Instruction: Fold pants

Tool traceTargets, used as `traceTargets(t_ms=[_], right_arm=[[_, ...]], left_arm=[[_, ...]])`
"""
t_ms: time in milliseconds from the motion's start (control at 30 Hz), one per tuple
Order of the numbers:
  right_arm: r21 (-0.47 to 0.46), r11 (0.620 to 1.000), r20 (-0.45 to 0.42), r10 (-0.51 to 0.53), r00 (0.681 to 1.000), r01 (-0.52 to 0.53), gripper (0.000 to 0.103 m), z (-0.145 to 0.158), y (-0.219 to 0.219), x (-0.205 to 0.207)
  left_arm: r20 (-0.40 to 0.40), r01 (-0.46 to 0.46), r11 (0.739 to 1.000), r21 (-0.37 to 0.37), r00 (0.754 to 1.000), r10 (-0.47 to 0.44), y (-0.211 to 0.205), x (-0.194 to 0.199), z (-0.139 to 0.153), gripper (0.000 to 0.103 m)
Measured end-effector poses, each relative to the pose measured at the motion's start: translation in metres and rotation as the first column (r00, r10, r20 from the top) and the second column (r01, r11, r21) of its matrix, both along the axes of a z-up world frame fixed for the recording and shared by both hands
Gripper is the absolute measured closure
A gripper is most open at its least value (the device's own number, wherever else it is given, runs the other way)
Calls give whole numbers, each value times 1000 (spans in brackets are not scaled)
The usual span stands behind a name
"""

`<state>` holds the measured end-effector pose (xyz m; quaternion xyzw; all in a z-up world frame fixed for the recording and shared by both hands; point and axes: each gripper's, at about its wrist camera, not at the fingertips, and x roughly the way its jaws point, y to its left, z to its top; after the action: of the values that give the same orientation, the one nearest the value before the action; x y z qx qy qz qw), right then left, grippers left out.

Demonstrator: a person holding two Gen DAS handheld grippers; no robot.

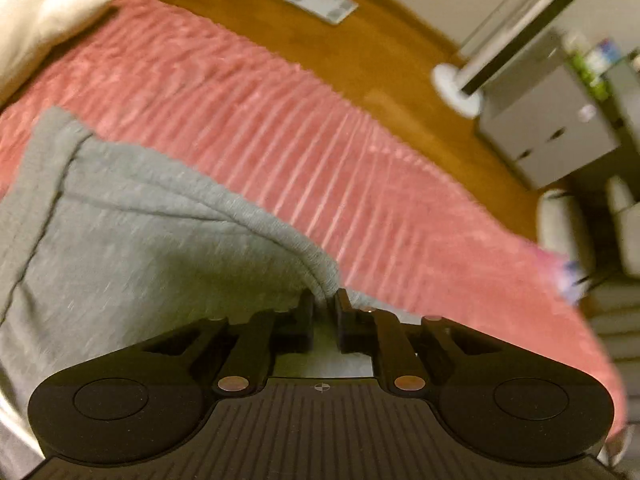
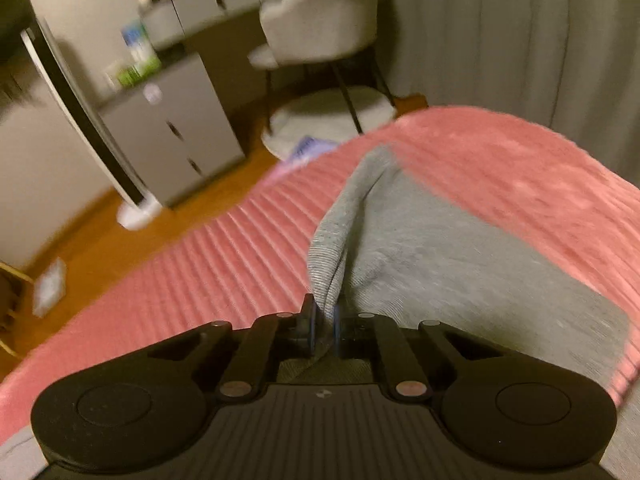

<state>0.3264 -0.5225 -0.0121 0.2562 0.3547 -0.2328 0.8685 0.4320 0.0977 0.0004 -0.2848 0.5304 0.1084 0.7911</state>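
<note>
Grey pants lie spread over a pink ribbed bedspread. In the left wrist view my left gripper is shut on a raised fold at the pants' edge, and the cloth runs away from it to the left. In the right wrist view the grey pants lie to the right on the bedspread. My right gripper is shut on a ribbed grey hem that stands up between its fingers. Both pictures are blurred.
A white plush toy lies at the bed's far left corner. Beyond the bed are wooden floor with a bathroom scale, a standing mirror, a grey cabinet, a chair and a curtain.
</note>
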Motion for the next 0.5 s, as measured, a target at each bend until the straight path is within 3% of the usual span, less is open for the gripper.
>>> traceTargets(t_ms=[67,167,233,300,400,500], right_arm=[[27,1000,90,-1,996,-2,95,12,-4,-42],[37,999,205,-12,979,5,95,33,-6,-120],[50,999,249,-23,968,11,95,37,-6,-170],[77,997,261,-49,964,30,95,31,-4,-224],[114,992,245,-85,966,58,95,3,-2,-295],[137,979,121,-166,979,149,94,-38,-7,-333]], left_arm=[[104,35,999,-4,994,-34,4,-34,21,92],[290,74,997,-35,955,-61,13,-117,51,92],[362,86,994,-71,931,-54,23,-183,57,102],[365,77,990,-115,930,-30,32,-242,54,102],[317,57,991,-121,948,-16,41,-317,28,102],[268,16,992,-129,963,20,52,-348,8,98]])
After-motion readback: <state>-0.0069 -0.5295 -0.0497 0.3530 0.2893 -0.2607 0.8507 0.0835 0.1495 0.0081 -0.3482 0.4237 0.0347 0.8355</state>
